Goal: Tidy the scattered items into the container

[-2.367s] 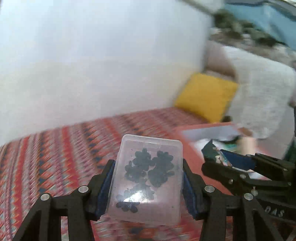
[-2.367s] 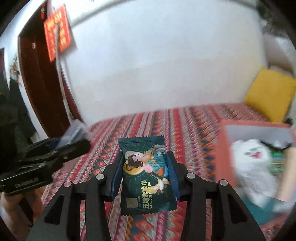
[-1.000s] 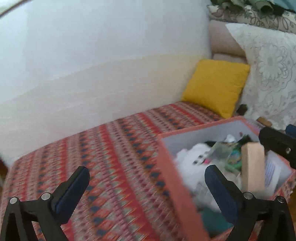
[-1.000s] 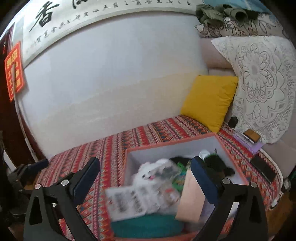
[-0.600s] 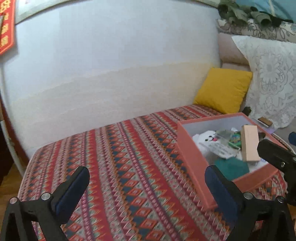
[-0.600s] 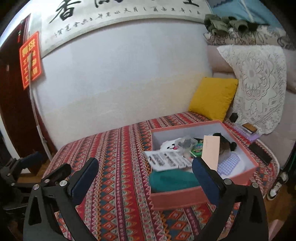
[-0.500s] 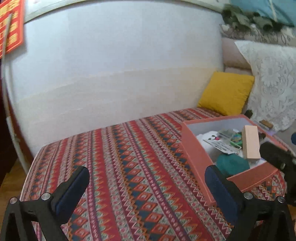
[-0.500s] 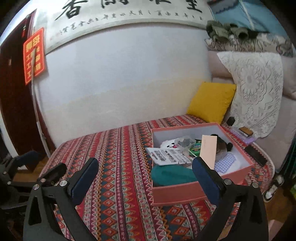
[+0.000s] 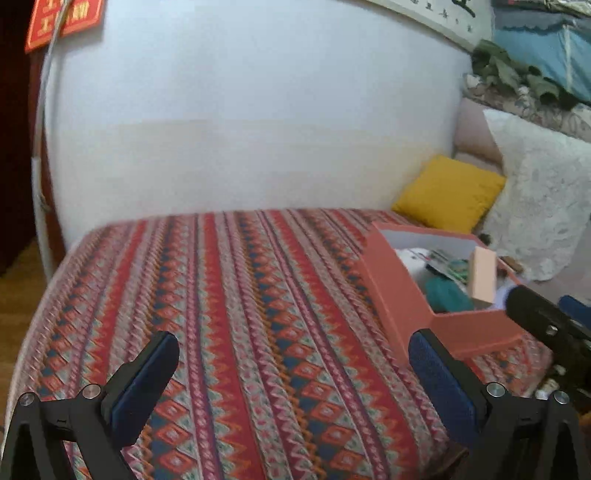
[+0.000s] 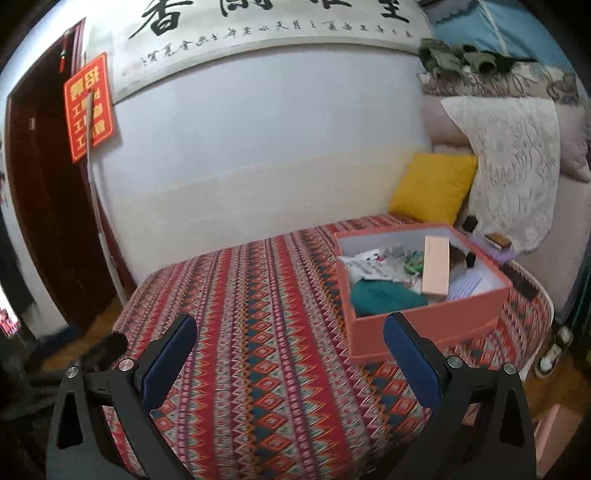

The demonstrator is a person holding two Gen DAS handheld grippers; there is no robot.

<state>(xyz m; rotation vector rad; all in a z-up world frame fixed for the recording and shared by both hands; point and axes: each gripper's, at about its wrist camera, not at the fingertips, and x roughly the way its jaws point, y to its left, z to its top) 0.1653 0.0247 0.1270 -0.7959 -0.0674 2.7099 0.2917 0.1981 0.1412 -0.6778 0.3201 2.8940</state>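
The salmon-pink box (image 10: 424,325) sits on the patterned bed cover (image 10: 266,332) toward the headboard end, and everything I can make out of the clutter lies inside it: a teal cloth bundle (image 10: 384,297), a printed white packet (image 10: 369,267), some green bits, a checked blue-and-white cloth, and a pale pink carton (image 10: 436,266) propped on its edge against the rest. The cover around the box shows nothing loose in either view, so as things lie the tidying looks done. Both tools are held back and high: the left gripper (image 9: 291,380) has its jaws spread wide with nothing between them, and the right gripper (image 10: 288,358) is the same, wide apart and empty. What I would worry about is that tilted carton; it leans rather than lies flat, and a nudge to the box or a shove on the soft mattress might tip it over onto the packet or out over the rim. The box also stands close to the bed's foot-side edge in the right view, so a careless bump from a gripper could slide it toward the floor. As for writing, a long scroll of black brush calligraphy (image 10: 273,22) hangs above the wall, and a red sign with yellow Chinese characters (image 10: 88,107) hangs by the door; I cannot read either with confidence, and the packet's print is too blurred.
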